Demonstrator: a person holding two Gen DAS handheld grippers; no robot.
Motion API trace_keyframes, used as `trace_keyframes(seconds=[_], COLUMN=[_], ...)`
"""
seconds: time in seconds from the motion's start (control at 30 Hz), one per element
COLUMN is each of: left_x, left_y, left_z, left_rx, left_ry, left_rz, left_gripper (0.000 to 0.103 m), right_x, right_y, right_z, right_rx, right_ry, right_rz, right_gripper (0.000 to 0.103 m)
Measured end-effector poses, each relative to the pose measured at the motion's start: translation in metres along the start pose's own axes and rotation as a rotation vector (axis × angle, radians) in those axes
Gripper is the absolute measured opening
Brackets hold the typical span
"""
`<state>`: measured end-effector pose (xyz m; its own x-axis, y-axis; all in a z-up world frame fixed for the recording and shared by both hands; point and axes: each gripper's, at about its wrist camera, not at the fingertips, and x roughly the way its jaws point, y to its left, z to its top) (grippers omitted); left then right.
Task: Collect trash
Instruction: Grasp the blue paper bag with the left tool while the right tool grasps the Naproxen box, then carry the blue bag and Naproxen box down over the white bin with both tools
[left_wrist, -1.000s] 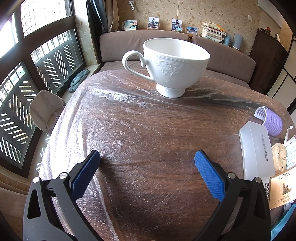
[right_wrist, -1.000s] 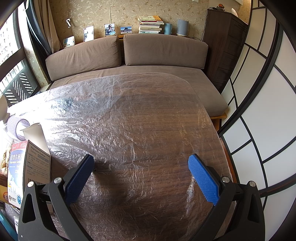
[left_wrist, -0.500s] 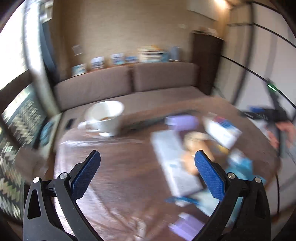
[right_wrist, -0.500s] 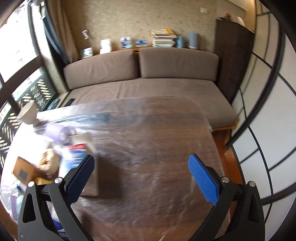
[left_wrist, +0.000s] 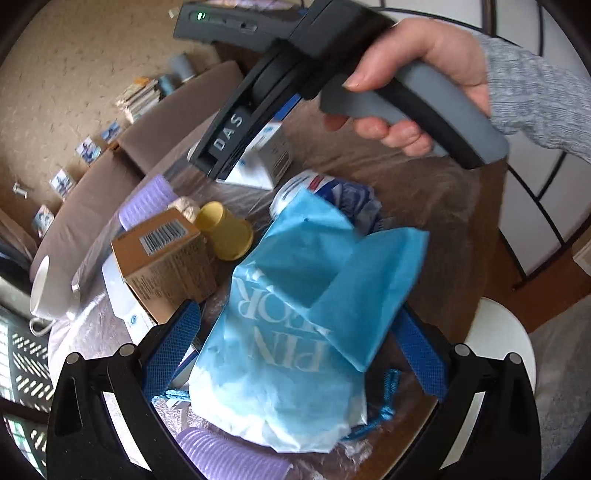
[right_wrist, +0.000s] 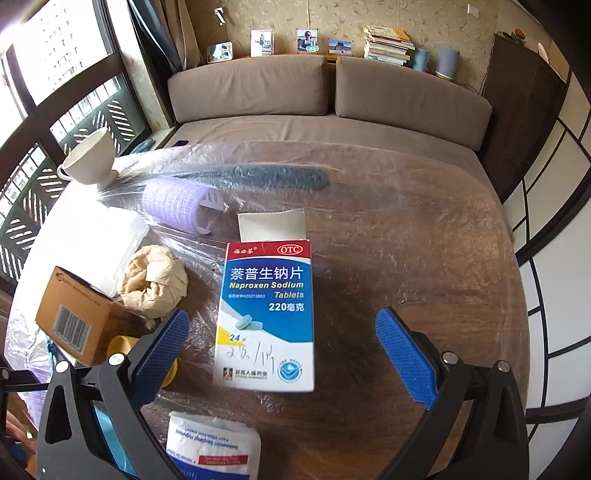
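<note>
Left gripper (left_wrist: 295, 354), now swung from the cup, is hovering spread over blue bag (left_wrist: 295, 332); right gripper (right_wrist: 280, 358), released, is framing medicine box (right_wrist: 266, 317).

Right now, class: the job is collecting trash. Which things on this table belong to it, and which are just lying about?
Trash:
crumpled paper ball
Naproxen box, flap open
brown carton
yellow cup
blue bag, likely the collector

Lying about:
white teacup
purple hair roller
</note>
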<state>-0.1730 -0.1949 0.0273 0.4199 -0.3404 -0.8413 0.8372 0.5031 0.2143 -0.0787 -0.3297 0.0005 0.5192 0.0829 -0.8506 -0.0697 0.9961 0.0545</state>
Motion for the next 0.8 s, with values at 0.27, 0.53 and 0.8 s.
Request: trace_keyframes(seconds=[0.27,0.53,0.8], left_x=[0.016,0.003,-0.015], left_y=[0.013,0.014,0.033], left_z=[0.001,0.000,0.011], left_rx=[-0.048,-0.101,-0.261], left_ry=[0.026,-0.020,-0.112], left_rz=[-0.038,-0.047,-0.075], left_gripper=[0.086,0.062,0.062], right_x=[0.017,-0.005,-0.039], right_y=[0.000,-0.021,-0.043], right_z=[-0.005,-0.006,-0.007], right_rx=[-0.046,0.011,0.084], right_ry=[0.033,-0.046,-0.108], right_rz=[0.005,0.000,0.044], right_gripper=[0.050,0.046,0.046])
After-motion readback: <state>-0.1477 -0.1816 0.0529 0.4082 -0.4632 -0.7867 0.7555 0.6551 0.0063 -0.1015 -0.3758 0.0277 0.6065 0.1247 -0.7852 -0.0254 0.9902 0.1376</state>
